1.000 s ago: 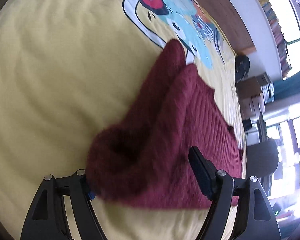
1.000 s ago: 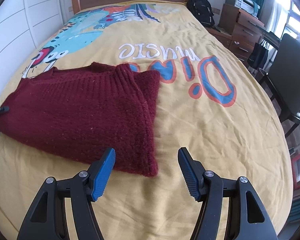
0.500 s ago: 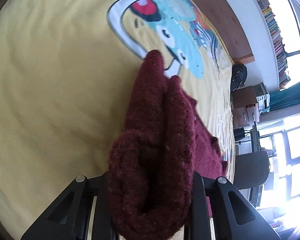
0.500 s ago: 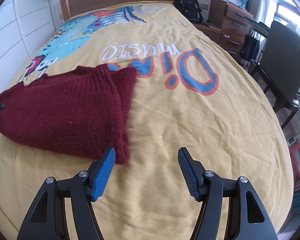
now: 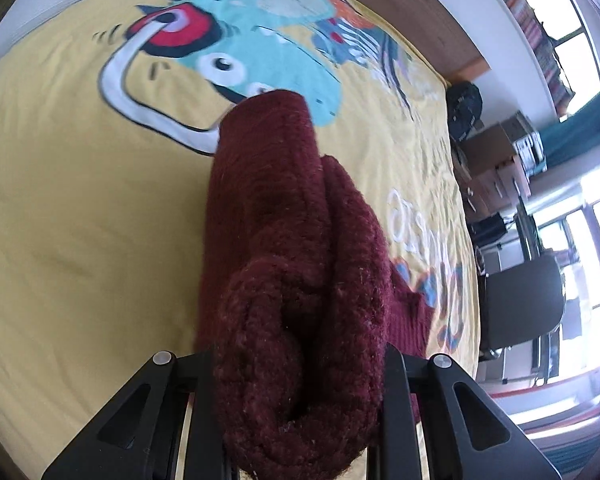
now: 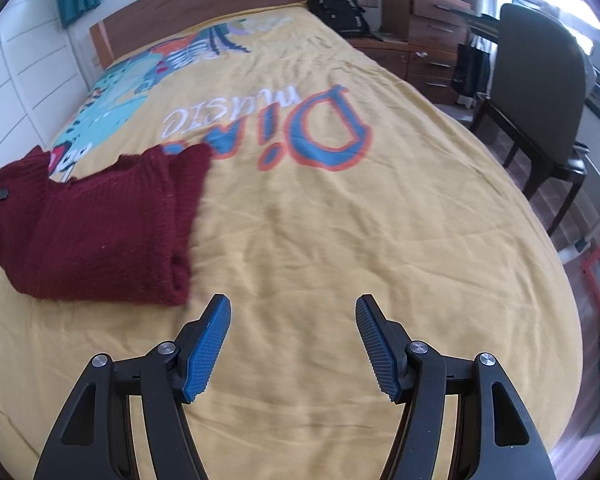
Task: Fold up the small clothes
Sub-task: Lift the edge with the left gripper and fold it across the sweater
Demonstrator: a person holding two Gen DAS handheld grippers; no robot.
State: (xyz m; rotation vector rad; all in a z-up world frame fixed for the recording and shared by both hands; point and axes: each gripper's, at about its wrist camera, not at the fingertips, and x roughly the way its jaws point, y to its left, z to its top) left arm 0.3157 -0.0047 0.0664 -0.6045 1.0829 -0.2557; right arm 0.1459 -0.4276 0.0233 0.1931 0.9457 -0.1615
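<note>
1. On a bed [image 6: 340, 240] with a yellow cartoon-print cover lies a dark red knitted sweater [image 6: 100, 224], near the bed's left edge in the right wrist view, well away from the headboard [image 6: 196, 12].
2. Left gripper [image 5: 300, 392]: its jaws are clamped on a thick bunched edge of the sweater, which fills the space between them and trails away across the cover.
3. Right gripper [image 6: 292, 344]: its blue-padded jaws stand wide apart, holding nothing, above bare cover just beside the sweater's near corner.
4. Progress, judged from the layers: the sweater already looks doubled over, with stacked edges showing along its right side. The fold looks partly done; the gripped end probably still has to be carried over, laid flat and smoothed.
5. A dark chair [image 6: 540, 88] and wooden drawers [image 6: 432, 36] stand beyond the bed's right edge.
</note>
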